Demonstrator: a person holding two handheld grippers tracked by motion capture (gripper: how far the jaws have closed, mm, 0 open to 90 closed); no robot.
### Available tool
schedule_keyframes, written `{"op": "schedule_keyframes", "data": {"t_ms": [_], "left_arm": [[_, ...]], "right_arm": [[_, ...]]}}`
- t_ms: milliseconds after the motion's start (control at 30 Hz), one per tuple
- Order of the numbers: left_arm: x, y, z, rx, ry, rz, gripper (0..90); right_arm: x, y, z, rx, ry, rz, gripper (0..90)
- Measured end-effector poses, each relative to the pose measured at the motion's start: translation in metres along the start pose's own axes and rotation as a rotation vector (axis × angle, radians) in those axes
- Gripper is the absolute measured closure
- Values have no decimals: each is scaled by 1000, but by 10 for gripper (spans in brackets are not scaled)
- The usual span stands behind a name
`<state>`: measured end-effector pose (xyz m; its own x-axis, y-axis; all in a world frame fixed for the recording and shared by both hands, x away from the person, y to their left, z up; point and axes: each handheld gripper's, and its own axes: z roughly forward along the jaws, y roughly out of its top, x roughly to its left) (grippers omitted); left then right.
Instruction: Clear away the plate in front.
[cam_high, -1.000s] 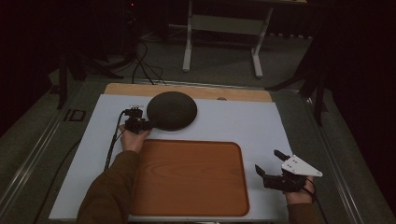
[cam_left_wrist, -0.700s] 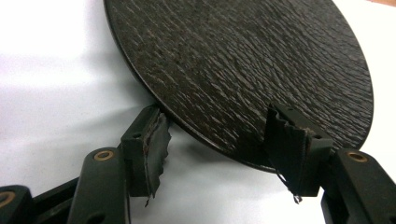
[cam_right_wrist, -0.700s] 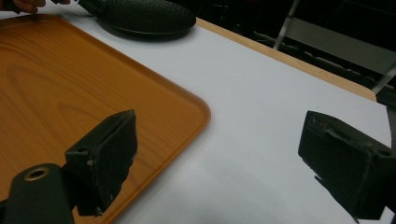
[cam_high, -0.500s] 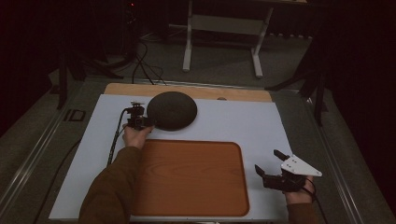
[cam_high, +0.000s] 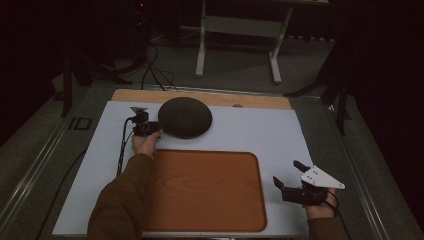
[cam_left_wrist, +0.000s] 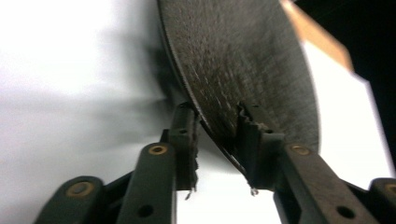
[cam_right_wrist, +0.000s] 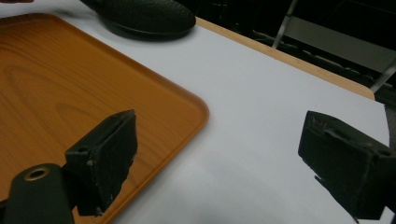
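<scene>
Already the left gripper (cam_left_wrist: 217, 140), its jaws just closing, pinches the rim of the dark textured upturned bowl (cam_high: 185, 117) beyond the wooden tray (cam_high: 205, 190); the thin-edged hold could slip. The right gripper (cam_high: 296, 181) idles, jaws spread.

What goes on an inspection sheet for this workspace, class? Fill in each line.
Surface: white sheet over a wooden table, bare apart from the job's things.
Job's things: dark domed bowl, upside down; wooden tray, empty.
Clutter: nothing seen.
Grippers: left gripper has just been closing, jaws astride the bowl's rim; right gripper open above the sheet, beside the tray.
Cables: black cable trails from the left gripper.
Surroundings: dark room, metal stand behind.
</scene>
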<state>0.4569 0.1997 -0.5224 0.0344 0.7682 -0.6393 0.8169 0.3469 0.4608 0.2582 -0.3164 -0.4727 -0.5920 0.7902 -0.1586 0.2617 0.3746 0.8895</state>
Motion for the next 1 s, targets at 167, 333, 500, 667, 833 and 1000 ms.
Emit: {"op": "schedule_keyframes", "data": {"t_ms": [167,333,500,667,833,1000], "left_arm": [[-11,0,4,-38,-60,-9,719],[-20,-6,23,-24,-77,-41,690],[-24,-11,33,-28,-86,-118,749],[-25,-9,30,-52,-126,-192,818],[-21,-10,31,-50,-175,-281,854],[-18,-15,33,-49,-190,-339,857]], "right_arm": [[0,0,0,2,4,-1,114],[0,0,-1,-2,3,1,114],[-2,0,-2,-7,2,7,114],[-2,0,-3,-9,2,8,114],[-2,0,-3,-9,0,9,114],[-3,-1,-3,-12,-1,13,115]]}}
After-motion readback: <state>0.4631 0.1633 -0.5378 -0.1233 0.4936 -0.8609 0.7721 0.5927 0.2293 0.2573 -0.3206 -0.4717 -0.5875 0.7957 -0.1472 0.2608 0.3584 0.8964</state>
